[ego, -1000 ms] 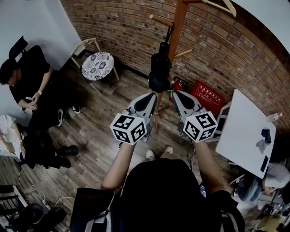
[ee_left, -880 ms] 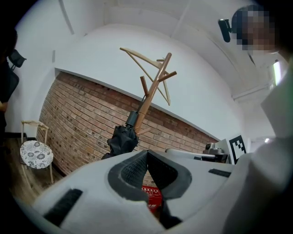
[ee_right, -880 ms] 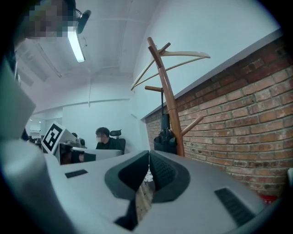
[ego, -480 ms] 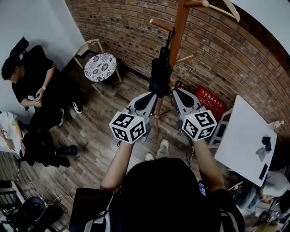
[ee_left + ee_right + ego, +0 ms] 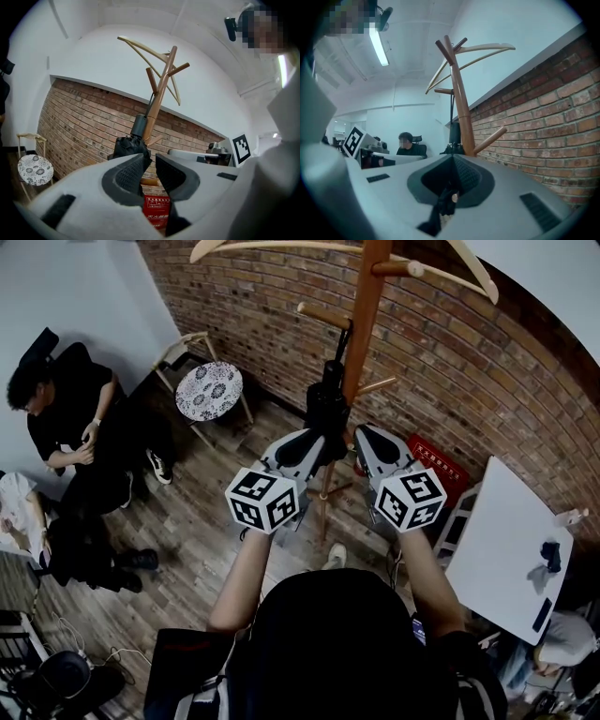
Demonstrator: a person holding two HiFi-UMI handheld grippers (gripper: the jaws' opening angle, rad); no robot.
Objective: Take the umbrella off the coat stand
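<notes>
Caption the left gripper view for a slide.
Left hand-held gripper, jaws just opening with nothing between them, faces the folded umbrella on the coat stand before a brick wall.

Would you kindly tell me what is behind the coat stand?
Behind the coat stand are a brick wall and, on the floor, a red crate; the right gripper covers part of the crate.
</notes>
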